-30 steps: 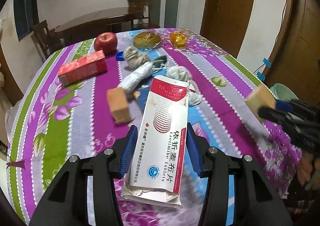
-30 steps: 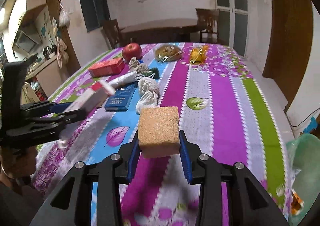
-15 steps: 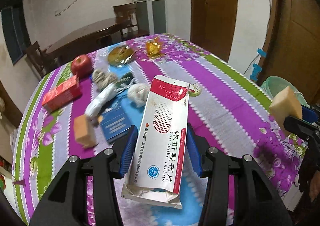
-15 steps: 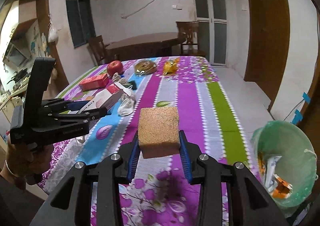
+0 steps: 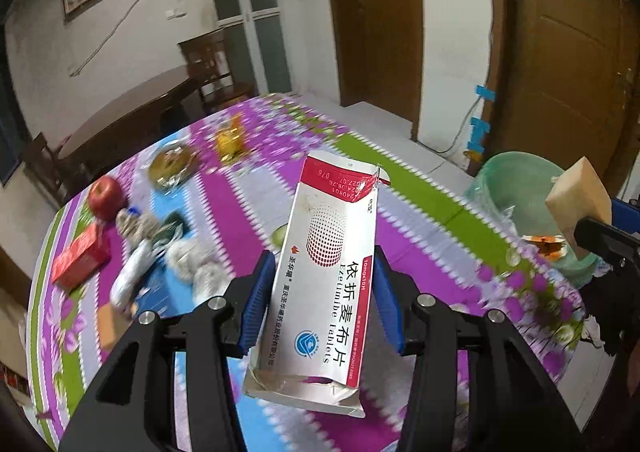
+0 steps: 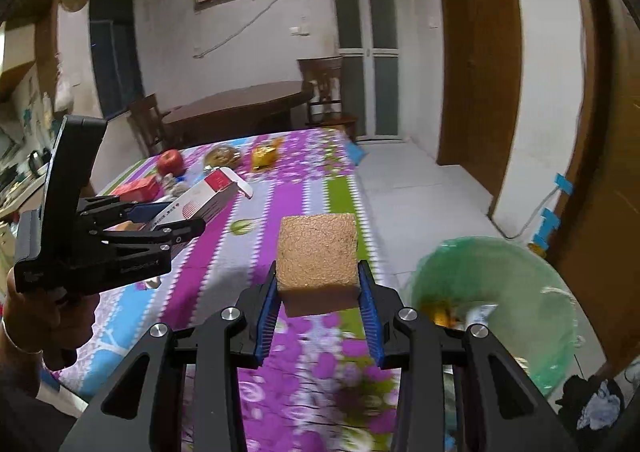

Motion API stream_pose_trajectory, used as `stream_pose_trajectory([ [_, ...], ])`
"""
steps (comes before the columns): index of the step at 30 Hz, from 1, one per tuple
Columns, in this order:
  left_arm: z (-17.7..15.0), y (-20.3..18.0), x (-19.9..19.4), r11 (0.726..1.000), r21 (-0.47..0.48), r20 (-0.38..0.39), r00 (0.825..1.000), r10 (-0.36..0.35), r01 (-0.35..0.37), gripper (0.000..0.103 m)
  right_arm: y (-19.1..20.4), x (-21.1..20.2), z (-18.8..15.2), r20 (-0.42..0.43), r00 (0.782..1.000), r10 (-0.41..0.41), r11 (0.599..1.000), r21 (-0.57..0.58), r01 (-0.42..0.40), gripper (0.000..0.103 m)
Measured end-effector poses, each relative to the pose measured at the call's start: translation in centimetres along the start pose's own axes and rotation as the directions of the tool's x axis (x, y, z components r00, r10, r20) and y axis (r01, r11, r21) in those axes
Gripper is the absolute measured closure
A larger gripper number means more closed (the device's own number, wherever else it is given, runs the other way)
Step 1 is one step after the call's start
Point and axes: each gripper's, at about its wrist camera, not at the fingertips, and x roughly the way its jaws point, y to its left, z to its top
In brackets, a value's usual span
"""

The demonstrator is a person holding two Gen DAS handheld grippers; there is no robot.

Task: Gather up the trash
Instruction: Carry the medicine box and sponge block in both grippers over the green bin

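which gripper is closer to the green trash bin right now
Right. The right gripper, holding the brown sponge block, sits beside the green trash bin. The left gripper, holding the medicine box, is farther back over the table.

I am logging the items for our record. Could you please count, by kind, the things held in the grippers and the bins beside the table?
Medicine box, held in the left gripper: 1
Brown sponge block, held in the right gripper: 1
Green trash bin beside the table: 1
Total: 3
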Motion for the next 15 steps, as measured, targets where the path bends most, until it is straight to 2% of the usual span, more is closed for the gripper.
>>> stream_pose_trajectory([
  [7,1.9,-4.4,1.2,0.997,0.068,0.004,0.999,-0.044,0.044,0.057,-5.1,-1.6,0.0,0.007,0.997,-0.081,0.995,0.062,0.081,0.065],
  [15,3.0,-7.5,1.9,0.991,0.117,0.002,0.997,-0.071,0.070,0.056,-9.8,-2.8,-0.3,-0.005,0.989,-0.149,0.981,0.128,0.148,0.065],
])
